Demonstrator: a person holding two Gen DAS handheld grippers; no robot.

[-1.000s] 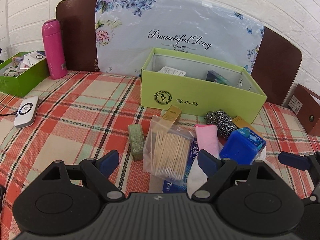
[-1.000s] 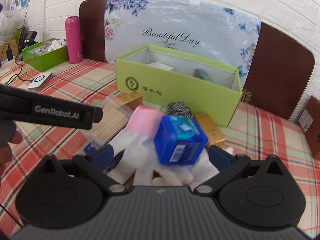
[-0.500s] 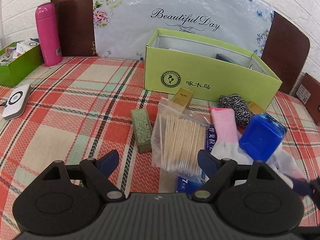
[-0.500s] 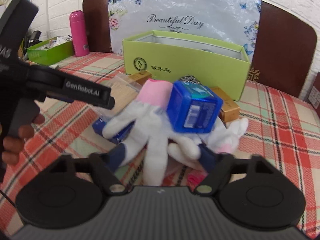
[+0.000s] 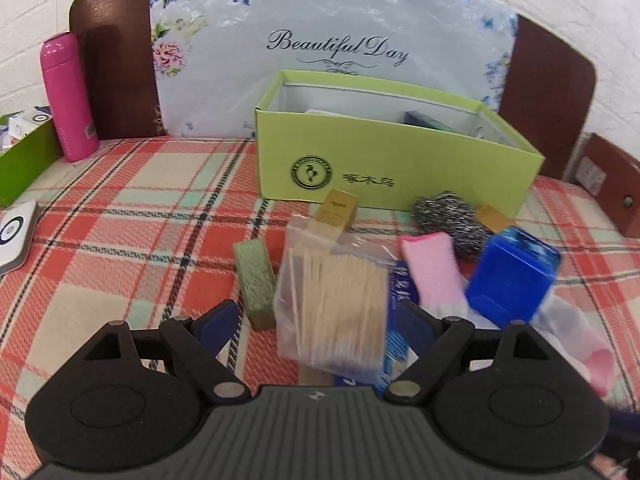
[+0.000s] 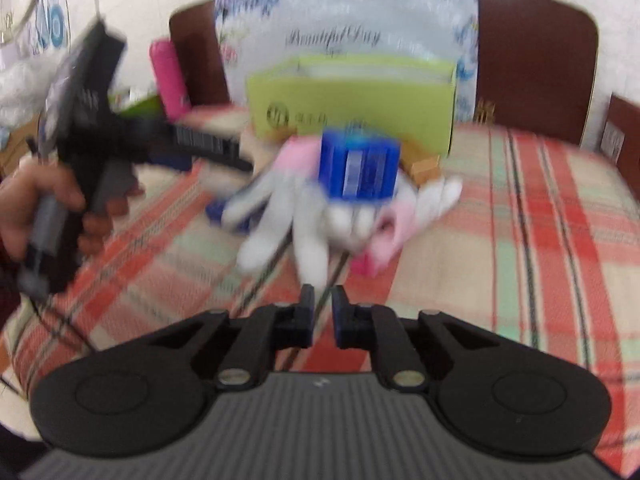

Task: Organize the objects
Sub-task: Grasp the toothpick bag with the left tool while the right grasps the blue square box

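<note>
On the far left a dark green box (image 5: 24, 164) holds small white boxes (image 5: 28, 120). Next to it stands a pink bottle (image 5: 68, 96).

My left jaws (image 5: 318, 320) are wide open and hold nothing. A see-through bag of toothpicks (image 5: 340, 304) lies on the checked cloth (image 5: 120, 240) between their tips. A small green block (image 5: 254, 276) lies just left of the bag. A blue packet (image 5: 400, 292) peeks out from under the bag.

In the middle, at the back, is the big light green box (image 5: 392, 160). It is open on top. Inside I see a white thing (image 5: 320, 111) and a dark box (image 5: 420, 120). I cannot tell what else is in it. A gold box (image 5: 340, 208) and a steel scrubber (image 5: 452, 220) lie in front of it.

To the right a blue tub (image 5: 514, 276) sits on a pink and white glove (image 5: 432, 272).

My right jaws (image 6: 322, 304) are narrow, with a small gap. They have just been closing. A white glove finger (image 6: 312, 268) reaches their tips. The picture is blurry, so I cannot tell if I pinch it.

A second ago my right jaws were wide, one on each side of the glove and tub. Now the tub is farther out in front of them. My left jaws are as wide as before. The bag of toothpicks is now closer in between them.
</note>
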